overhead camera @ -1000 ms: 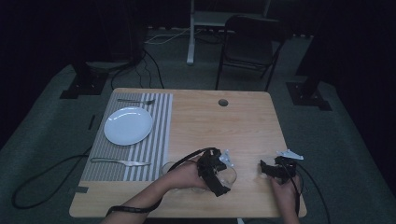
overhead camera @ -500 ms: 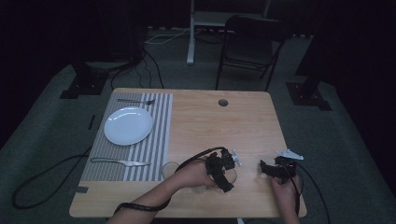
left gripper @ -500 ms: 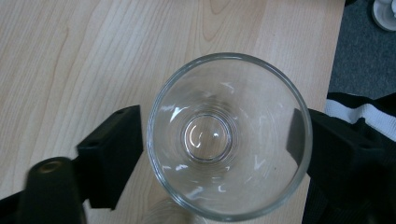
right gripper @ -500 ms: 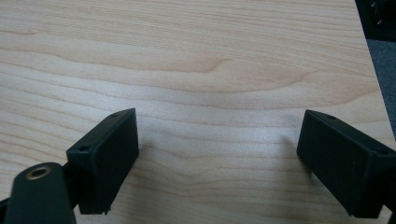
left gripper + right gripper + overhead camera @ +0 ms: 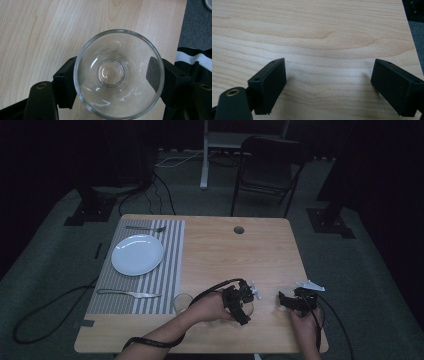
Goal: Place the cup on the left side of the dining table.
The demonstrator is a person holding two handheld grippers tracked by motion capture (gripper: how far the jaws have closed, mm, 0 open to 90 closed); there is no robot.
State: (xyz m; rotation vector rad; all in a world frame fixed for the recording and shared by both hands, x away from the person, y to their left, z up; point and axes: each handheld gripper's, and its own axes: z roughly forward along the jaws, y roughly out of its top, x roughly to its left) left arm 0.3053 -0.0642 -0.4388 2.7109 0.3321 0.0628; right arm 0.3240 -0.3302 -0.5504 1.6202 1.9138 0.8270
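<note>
Left gripper (image 5: 117, 82): jaws just closed, clamped on the glass (image 5: 119, 74) sides.
Glass: upright, near edge of the table (image 5: 215, 245), right of the mat (image 5: 165, 285).
Right gripper (image 5: 329, 85): jaws spread wide, nothing held.
Advice: glass is best lifted straight up, kept level, squeeze kept gentle.

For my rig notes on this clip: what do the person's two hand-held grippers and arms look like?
Both are black. The left hand-held gripper has two blocky, flat-faced jaws on arms with brass-coloured rivets. The right hand-held gripper has the same jaws. In the high view the right one carries a pale three-cornered plate, and a black cable trails from it. A dark strap crosses the left forearm.
</note>
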